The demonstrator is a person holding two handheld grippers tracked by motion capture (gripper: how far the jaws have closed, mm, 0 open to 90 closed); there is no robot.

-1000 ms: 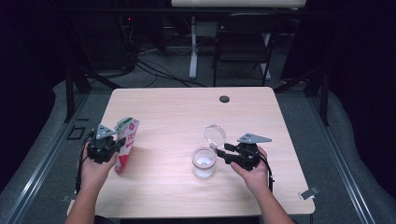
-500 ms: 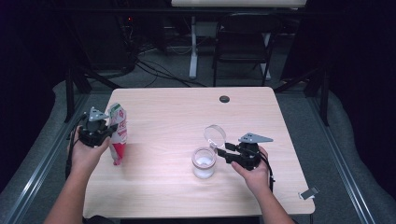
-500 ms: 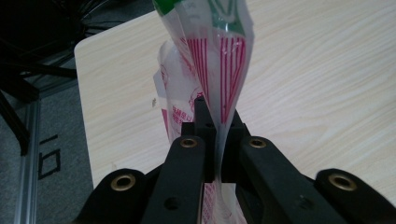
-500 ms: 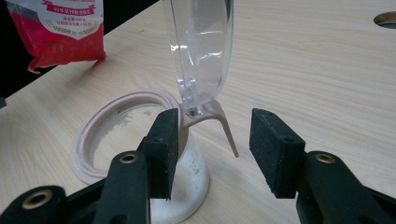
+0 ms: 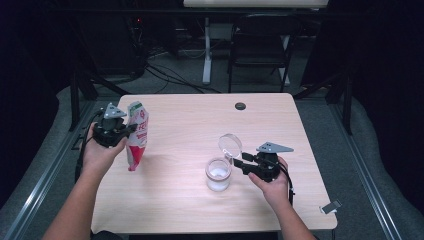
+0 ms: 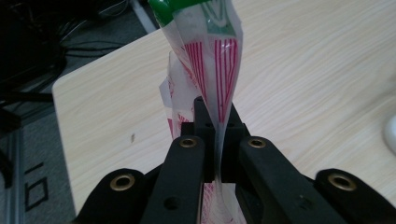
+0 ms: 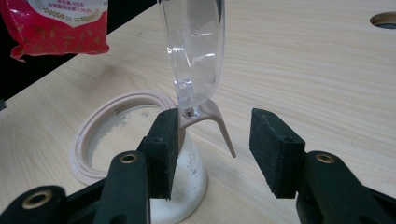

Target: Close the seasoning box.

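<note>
Left tool [image 5: 131, 131]: clamped on the red-and-white pouch [image 5: 137, 135], held clear of the tabletop [image 5: 190, 210] near its left edge.
Right tool [image 5: 239, 161]: jaws apart, flanking the hinge tab of the clear lid [image 5: 230, 146].
Jar [image 5: 218, 174]: upright, right of centre, lid flipped up.
Surroundings: cable hole [image 5: 240, 106] at far edge; folding chair [image 5: 260, 47] beyond.
Obstruction: bare tabletop between pouch and jar.

You have a red pouch [image 5: 136, 140] with white panels, red stripes and a green top edge, a clear jar [image 5: 218, 174] with a beige rim and whitish residue, black tool pads [image 7: 273, 149], and a pale wood-grain desk [image 5: 190, 125].
</note>
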